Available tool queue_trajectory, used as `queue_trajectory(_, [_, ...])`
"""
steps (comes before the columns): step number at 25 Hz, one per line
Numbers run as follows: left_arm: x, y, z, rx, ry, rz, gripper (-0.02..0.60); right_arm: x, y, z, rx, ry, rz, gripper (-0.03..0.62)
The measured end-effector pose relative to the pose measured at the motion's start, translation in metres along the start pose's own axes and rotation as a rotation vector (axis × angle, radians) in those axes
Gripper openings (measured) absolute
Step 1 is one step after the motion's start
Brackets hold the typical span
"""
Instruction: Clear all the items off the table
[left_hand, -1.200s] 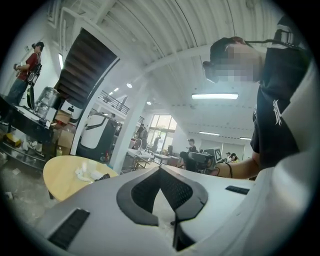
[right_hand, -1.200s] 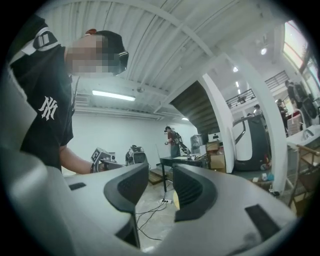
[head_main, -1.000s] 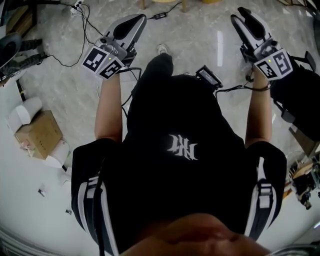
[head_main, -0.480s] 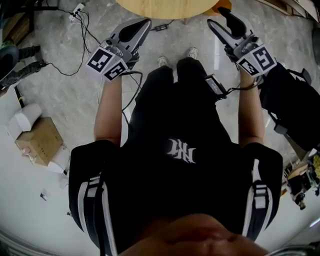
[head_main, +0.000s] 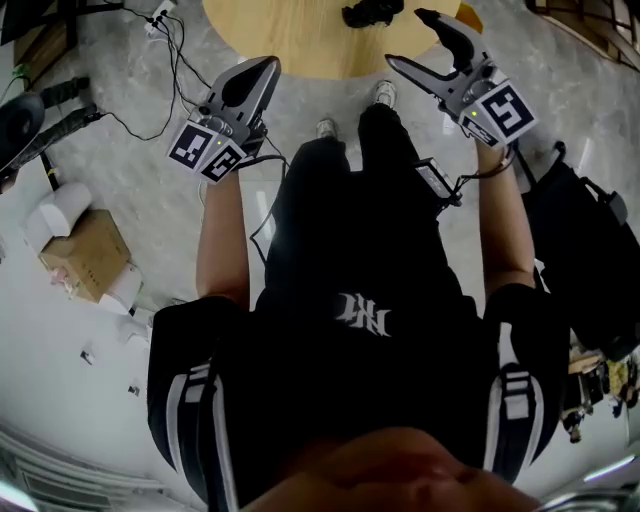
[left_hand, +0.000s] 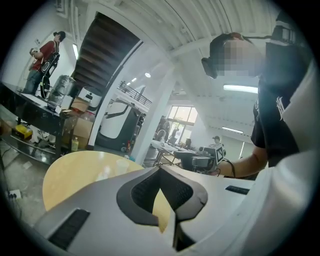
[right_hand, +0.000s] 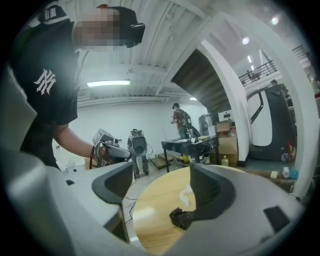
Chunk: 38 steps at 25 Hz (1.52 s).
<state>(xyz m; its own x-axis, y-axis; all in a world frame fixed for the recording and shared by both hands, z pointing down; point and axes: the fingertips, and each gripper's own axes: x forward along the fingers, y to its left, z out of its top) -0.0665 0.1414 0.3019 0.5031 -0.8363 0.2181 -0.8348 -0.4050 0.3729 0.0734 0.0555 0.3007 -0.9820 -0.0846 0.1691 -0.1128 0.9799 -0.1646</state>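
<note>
Round light-wood surface (head_main: 290, 45) at top centre of head view, on grey marbled floor (head_main: 130, 190), with dark crumpled item (head_main: 372, 12) lying on it at the very top of frame, centre-right. Left gripper (head_main: 262, 68) at upper left, jaws together and empty, tip just short of the surface rim; right gripper (head_main: 405, 38) at upper right, tips over the rim, jaws apart and opening, nothing between them, dark item ahead on the wood. Cardboard box (head_main: 85, 255) and cables (head_main: 170, 40) at left, black bag (head_main: 585, 250) at right; open hall with stairs (left_hand: 107, 55), white column (left_hand: 155, 115) and workbenches behind.
</note>
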Motion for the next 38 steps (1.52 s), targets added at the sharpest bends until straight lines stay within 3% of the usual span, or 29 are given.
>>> queue_trajectory(5, [0.03,0.017,-0.011,0.003,0.029,0.007,0.012,0.02,-0.024,-0.026,0.003,0.012,0.04,0.37])
queue_trajectory(15, [0.077,0.041,-0.046,0.005,0.05,-0.122,0.012,0.066,-0.046,-0.101,-0.05,0.13,-0.018,0.463])
queue_trajectory(18, [0.088,0.042,-0.052,0.03,0.065,-0.16,0.012,0.07,-0.043,-0.124,-0.158,0.233,0.007,0.463])
queue_trajectory(21, [0.094,0.044,-0.053,0.0,0.04,-0.186,0.012,0.071,-0.047,-0.135,-0.26,0.284,0.008,0.463])
queue_trajectory(30, [0.107,0.056,-0.069,-0.046,0.024,-0.192,0.012,0.077,-0.053,-0.168,-0.548,0.442,0.03,0.463])
queue_trajectory(34, [0.102,0.061,-0.069,-0.122,-0.006,-0.195,0.012,0.078,-0.054,-0.174,-0.615,0.464,0.031,0.395])
queue_trajectory(38, [0.102,0.064,-0.065,-0.117,-0.01,-0.201,0.012,0.076,-0.051,-0.173,-0.623,0.475,0.038,0.277])
